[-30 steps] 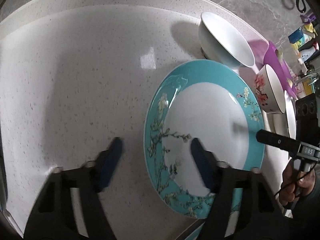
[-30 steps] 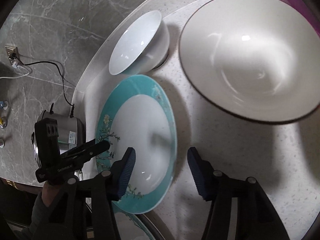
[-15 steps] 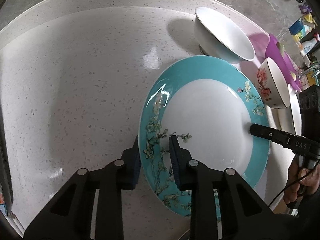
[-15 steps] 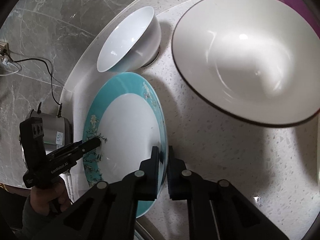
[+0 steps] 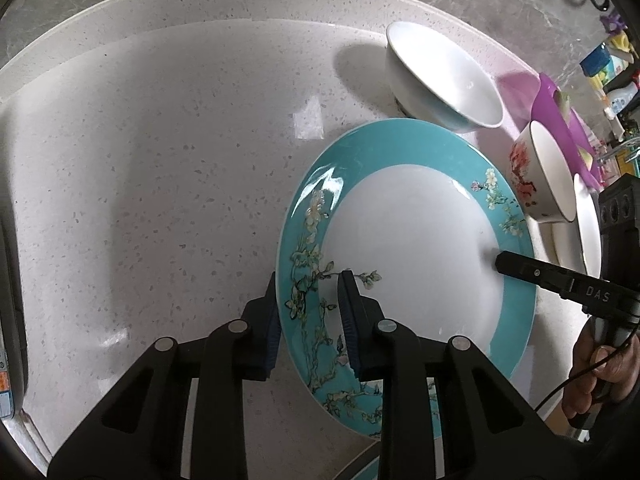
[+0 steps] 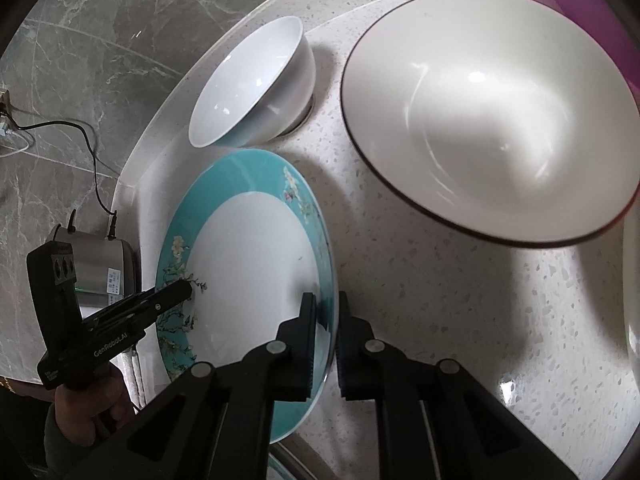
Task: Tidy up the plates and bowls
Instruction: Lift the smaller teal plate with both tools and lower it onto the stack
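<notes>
Both claws were clenched on the teal plate (image 5: pixel 404 240): your left gripper (image 5: pixel 308 312) pinched its near-left rim, your right gripper (image 6: pixel 326 336) the opposite rim, so the plate lay between your hands, tilted off the speckled counter (image 5: pixel 160 160). Open room stretched across the bare counter to the left. On the other side things crowded: the large cream bowl (image 6: pixel 488 128) sat near, the white bowl (image 5: pixel 440 80) just beyond the far rim, the floral cup (image 5: pixel 536 176) beside it.
</notes>
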Demonstrator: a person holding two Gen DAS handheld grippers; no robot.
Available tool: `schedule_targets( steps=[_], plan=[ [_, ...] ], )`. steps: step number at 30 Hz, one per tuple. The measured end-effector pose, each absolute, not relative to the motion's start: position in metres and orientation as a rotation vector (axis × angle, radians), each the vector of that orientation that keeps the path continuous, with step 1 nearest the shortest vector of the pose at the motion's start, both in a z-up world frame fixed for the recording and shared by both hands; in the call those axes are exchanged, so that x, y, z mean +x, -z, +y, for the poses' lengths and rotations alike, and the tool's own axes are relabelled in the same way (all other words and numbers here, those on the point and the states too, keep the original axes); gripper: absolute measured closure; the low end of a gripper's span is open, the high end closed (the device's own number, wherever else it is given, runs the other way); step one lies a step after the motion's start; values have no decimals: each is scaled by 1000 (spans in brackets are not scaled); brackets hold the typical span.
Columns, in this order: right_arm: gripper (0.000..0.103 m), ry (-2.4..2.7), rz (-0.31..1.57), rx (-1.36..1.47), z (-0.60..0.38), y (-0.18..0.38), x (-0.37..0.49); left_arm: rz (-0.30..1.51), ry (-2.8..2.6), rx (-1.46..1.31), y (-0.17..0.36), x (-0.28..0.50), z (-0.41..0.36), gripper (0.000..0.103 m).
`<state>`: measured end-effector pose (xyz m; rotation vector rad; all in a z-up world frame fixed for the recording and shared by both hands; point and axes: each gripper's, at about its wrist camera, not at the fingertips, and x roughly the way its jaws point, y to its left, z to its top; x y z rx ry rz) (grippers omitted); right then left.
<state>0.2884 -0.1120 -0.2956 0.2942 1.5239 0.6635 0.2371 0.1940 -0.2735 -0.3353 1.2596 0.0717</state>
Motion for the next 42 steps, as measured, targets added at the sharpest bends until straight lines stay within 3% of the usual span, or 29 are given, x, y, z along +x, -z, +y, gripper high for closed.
schedule_targets(
  steps=[11,21,32,42],
  plan=[
    [92,-707,1482,290,-115,254,273,1209,-72,-351,231,201,197,79],
    [92,-738,1429,249,-132,210,223,1210,-38,-390,215,119,166,79],
    [92,-715,1482,152,-148,231,153,1270,-36,-397,242,43,139,79],
    [90,-709,1438,57,-147,239,126,1256,-41,-300,246,23,131,79]
  ],
)
